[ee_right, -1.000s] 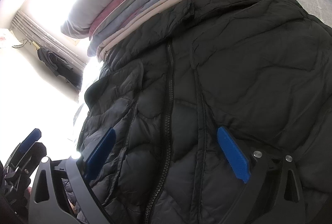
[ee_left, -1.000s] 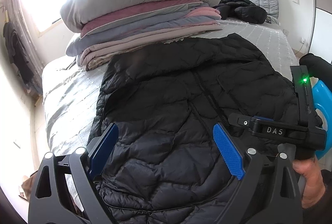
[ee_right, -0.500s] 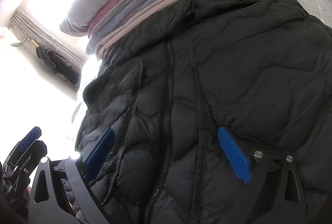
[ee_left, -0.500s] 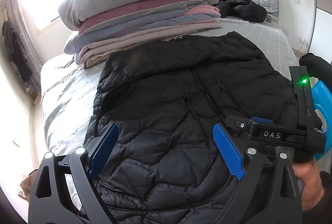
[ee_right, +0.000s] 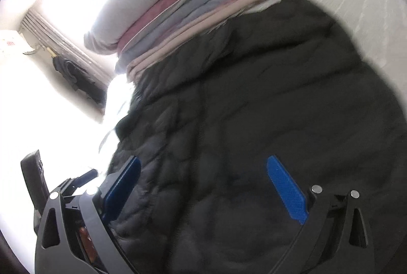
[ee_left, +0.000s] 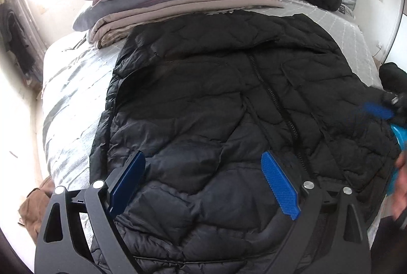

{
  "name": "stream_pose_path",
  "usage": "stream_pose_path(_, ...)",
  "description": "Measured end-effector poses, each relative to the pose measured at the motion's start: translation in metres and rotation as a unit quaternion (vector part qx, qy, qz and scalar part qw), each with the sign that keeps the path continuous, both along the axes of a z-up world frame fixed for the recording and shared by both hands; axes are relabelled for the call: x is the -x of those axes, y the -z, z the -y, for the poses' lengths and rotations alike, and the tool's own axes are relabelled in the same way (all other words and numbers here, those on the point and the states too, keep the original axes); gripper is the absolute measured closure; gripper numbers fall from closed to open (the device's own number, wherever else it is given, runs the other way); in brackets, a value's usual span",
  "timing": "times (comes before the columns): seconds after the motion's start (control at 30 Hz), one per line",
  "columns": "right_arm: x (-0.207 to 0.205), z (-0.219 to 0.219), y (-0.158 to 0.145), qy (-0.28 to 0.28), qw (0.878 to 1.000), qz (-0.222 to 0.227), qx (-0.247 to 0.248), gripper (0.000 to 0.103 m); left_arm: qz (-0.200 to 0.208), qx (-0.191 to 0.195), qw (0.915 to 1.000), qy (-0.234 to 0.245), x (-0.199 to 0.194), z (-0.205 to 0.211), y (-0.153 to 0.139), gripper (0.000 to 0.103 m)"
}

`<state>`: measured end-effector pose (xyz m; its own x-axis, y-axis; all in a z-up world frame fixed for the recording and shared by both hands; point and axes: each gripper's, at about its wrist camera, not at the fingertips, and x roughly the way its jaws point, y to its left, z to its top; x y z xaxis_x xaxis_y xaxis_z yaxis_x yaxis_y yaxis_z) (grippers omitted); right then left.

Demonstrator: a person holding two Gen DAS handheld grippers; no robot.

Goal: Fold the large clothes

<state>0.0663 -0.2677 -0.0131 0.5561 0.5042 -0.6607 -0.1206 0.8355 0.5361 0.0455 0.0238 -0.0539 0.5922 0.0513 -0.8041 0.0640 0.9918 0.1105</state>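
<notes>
The black jacket point(ee_left: 218, 106) lies spread flat on the bed point(ee_left: 71, 86), directly under and ahead of the left gripper point(ee_left: 203, 185) and the right gripper point(ee_right: 203, 187), both with jaws wide apart and holding nothing.

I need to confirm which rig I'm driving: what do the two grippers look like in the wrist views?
Both look alike. The left gripper and right gripper each have a black frame with triangular cut-outs and round silver fasteners, ending in two flat fingers faced with blue textured pads. The right view is blurred; an amber patch shows low on its frame. No cables or sleeves are visible.
</notes>
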Motion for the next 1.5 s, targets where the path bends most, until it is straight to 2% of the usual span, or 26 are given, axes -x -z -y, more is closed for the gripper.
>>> stream_pose_path(0.17, 0.018, 0.081, -0.004, 0.047, 0.998, -0.022, 0.043, 0.007, 0.01, -0.029, 0.9995, 0.008, 0.002, 0.008, -0.002, 0.014)
stream_pose_path(0.27, 0.034, 0.132, 0.008, 0.08, 0.995, -0.05, 0.039, 0.007, 0.007, -0.028, 0.9995, 0.014, 0.002, 0.012, -0.001, 0.014)
stream_pose_path(0.37, 0.041, 0.164, 0.025, 0.083, 0.993, -0.082, 0.027, 0.007, 0.004, -0.029, 0.9994, 0.018, 0.001, 0.015, 0.001, 0.014)
stream_pose_path(0.47, 0.039, 0.171, 0.043, 0.068, 0.991, -0.114, 0.019, 0.007, -0.005, -0.021, 0.9996, 0.021, -0.003, 0.015, 0.005, 0.014)
stream_pose_path(0.6, 0.028, 0.172, 0.06, 0.034, 0.988, -0.15, 0.023, 0.007, -0.032, 0.024, 0.999, 0.022, -0.008, 0.007, 0.009, 0.014)
stream_pose_path(0.73, 0.024, 0.179, 0.066, 0.015, 0.987, -0.157, 0.01, 0.007, -0.061, 0.082, 0.9947, 0.012, -0.017, -0.01, 0.016, 0.014)
stream_pose_path(0.9, 0.024, 0.193, 0.061, 0.014, 0.987, -0.161, 0.005, 0.007, -0.066, 0.105, 0.9922, 0.001, -0.022, -0.022, 0.019, 0.014)
stream_pose_path(1.07, 0.03, 0.186, 0.07, -0.019, 0.982, -0.175, -0.068, 0.007, -0.057, 0.101, 0.9931, 0.016, -0.021, -0.02, 0.016, 0.014)
stream_pose_path(1.13, 0.035, 0.181, 0.072, -0.03, 0.98, -0.177, -0.081, 0.007, -0.055, 0.103, 0.9924, 0.037, -0.018, -0.015, 0.013, 0.014)
stream_pose_path(1.27, 0.048, 0.18, 0.075, -0.055, 0.971, -0.179, -0.149, 0.007, -0.055, 0.117, 0.9877, 0.087, -0.011, -0.009, 0.009, 0.014)
stream_pose_path(1.4, 0.06, 0.169, 0.077, -0.093, 0.961, -0.177, -0.191, 0.008, -0.05, 0.104, 0.9854, 0.125, 0.001, -0.007, 0.001, 0.014)
stream_pose_path(1.5, 0.067, 0.164, 0.077, -0.1, 0.956, -0.172, -0.214, 0.008, -0.056, 0.142, 0.9784, 0.139, 0.012, -0.025, -0.015, 0.014)
